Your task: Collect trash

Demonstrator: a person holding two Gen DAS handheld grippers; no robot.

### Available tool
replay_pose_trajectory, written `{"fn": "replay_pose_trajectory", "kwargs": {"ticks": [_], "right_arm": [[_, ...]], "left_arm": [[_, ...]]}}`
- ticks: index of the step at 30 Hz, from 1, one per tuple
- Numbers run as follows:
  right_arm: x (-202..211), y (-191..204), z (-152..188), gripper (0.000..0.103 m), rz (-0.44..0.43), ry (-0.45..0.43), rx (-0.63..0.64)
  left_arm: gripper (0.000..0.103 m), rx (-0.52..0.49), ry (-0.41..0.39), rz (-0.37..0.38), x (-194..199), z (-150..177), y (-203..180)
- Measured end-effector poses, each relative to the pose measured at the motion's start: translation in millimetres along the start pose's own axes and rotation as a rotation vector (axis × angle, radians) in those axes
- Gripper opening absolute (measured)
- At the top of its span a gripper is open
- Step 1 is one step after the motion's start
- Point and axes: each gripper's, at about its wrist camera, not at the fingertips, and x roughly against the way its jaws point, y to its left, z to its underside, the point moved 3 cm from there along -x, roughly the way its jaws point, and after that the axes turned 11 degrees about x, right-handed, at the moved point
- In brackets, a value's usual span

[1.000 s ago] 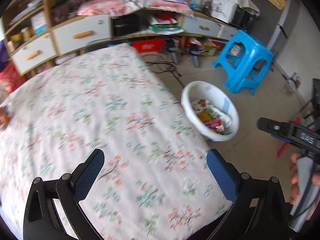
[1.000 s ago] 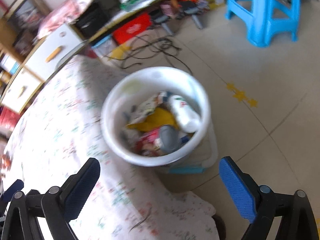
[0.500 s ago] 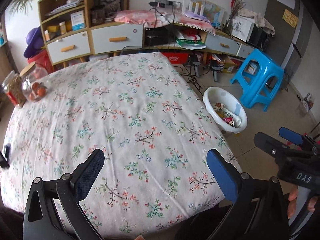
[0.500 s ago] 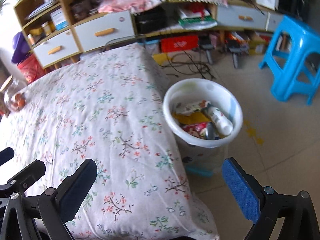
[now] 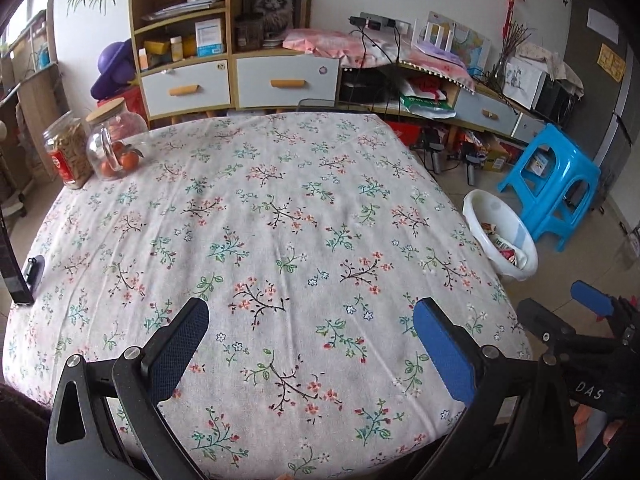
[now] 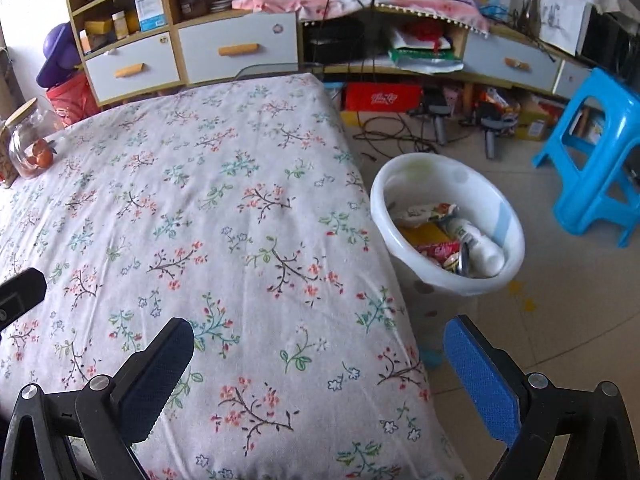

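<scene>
Holding both sets of jaws wide apart and empty over the floral counter [image 5: 280, 208].
We see left gripper [image 5: 310, 344] and right gripper [image 6: 320, 364] near its front edge; trash [image 6: 448, 240] fills the white bin [image 6: 400, 184] on the floor beside the counter.

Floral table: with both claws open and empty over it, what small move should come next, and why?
Probably none beyond resting both claws: the floral tablecloth shows no loose trash, only jars at its far corner, and the wrappers and bottle already lie in the white bin.
</scene>
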Motion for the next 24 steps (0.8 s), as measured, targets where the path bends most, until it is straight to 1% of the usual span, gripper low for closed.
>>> {"fn": "replay_pose_trajectory", "kwargs": {"ticks": [8,24], "right_arm": [[-4.9,0.4,1.3,0.103,-0.004,0.016,-0.023],[1.0,-3.3,2.4,0.103,-0.016,0.007,-0.047]], "left_arm": [[0.103,-0.009,0.051,0.001,-10.1,12.7,3.0],[0.103,-0.022,0.058,0.034,-4.0,17.4,-6.2]]}}
